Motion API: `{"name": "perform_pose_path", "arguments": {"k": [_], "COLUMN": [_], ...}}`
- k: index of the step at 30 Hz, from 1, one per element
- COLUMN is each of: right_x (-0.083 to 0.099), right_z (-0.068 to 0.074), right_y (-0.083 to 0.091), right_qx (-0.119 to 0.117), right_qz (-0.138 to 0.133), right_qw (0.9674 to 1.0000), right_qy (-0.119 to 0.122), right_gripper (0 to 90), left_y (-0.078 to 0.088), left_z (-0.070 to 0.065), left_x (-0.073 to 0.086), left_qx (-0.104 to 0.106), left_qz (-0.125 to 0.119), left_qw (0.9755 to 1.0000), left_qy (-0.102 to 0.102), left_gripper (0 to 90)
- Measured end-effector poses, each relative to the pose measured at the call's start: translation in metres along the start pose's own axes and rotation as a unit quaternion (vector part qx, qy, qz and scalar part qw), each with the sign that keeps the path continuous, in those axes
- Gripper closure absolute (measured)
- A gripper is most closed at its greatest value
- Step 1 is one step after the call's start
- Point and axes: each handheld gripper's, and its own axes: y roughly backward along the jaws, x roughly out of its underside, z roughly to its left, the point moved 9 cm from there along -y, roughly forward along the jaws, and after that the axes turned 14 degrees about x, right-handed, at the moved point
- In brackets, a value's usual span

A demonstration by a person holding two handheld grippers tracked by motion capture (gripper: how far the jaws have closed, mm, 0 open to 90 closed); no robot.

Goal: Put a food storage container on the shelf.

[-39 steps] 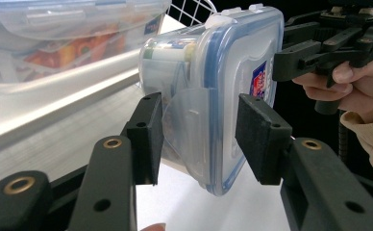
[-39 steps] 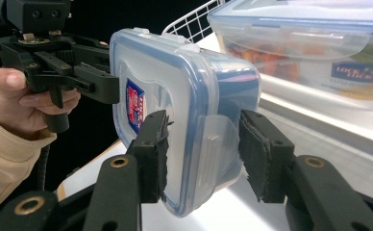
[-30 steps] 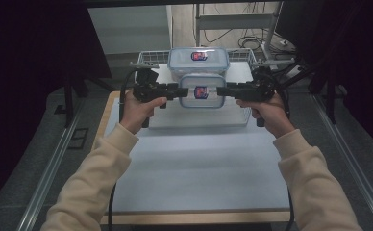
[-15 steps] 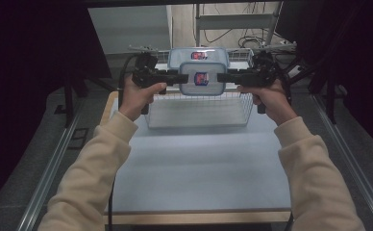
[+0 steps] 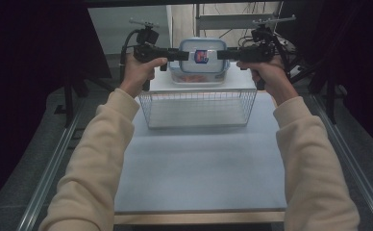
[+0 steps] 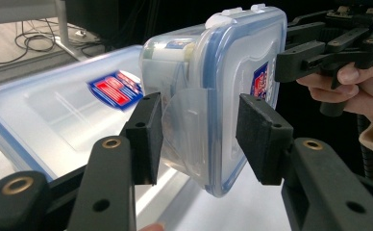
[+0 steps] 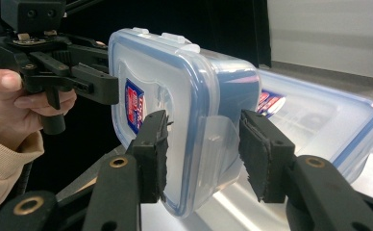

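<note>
— Where is the small container point(image 5: 203, 57) seen at this moment?

— It is held in the air at the far end of the table point(image 5: 199, 168), above and just behind the wire basket point(image 5: 198, 108). It is carried between the two grippers, one at each short side. A second, larger container point(image 6: 55, 115) with the same blue-rimmed lid is seen behind it in both gripper views, lying flat on a pale surface.

— How is the left gripper point(image 5: 172, 54) closed?

— Its jaws are pressed on the left end of the small container. In the left gripper view point(image 6: 199, 137) the blue-rimmed lid edge and a clear side flap are clamped between the two black pads.

— And the right gripper point(image 5: 230, 54)?

— The same is seen there. In the right gripper view point(image 7: 204, 154) the right end of the container is gripped between the pads, with the lid rim and a clear flap between them. The jaws are half closed, not wide.

— What can be said about the container itself?

— A red and blue label point(image 5: 201, 56) is placed on the lid. Something orange is visible through the clear wall in the high view, but it cannot be told what it is. The basket below is seen with nothing in it.
</note>
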Motion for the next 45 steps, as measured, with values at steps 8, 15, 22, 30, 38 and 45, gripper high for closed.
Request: {"name": "perform_pose_path", "arguments": {"k": [8,15,22,30,38,45], "right_x": [-0.010,-0.009,-0.014,-0.017,-0.015,-0.011], "right_z": [-0.019,-0.030,-0.036,-0.041,-0.047,-0.053], "right_y": [-0.024,-0.039,-0.048,-0.056,-0.066,-0.067], "right_qx": [0.004,0.003,0.013,0.032,0.029,0.039], "right_qz": [0.013,0.024,0.019,0.028,0.034,0.030], "right_qw": [0.9997,0.9992,0.9976,0.9944,0.9892,0.9872], "right_qy": [-0.019,-0.032,-0.065,-0.097,-0.140,-0.152], "right_gripper": [53.6,53.3,51.2,47.7,42.1,39.4], "left_y": [-0.008,-0.013,-0.015,-0.022,-0.027,-0.028], "left_z": [0.028,0.043,0.050,0.060,0.073,0.078], "left_x": [-0.008,-0.006,-0.010,-0.013,-0.013,-0.011], "left_qx": [-0.005,-0.011,-0.025,-0.030,-0.025,-0.024], "left_qz": [-0.001,-0.003,-0.025,-0.035,-0.051,-0.058], "left_qw": [0.9996,0.9987,0.9965,0.9926,0.9890,0.9874], "left_qy": [0.028,0.050,0.076,0.112,0.137,0.145], "left_gripper": [52.9,52.4,51.6,47.4,40.6,36.4]}}
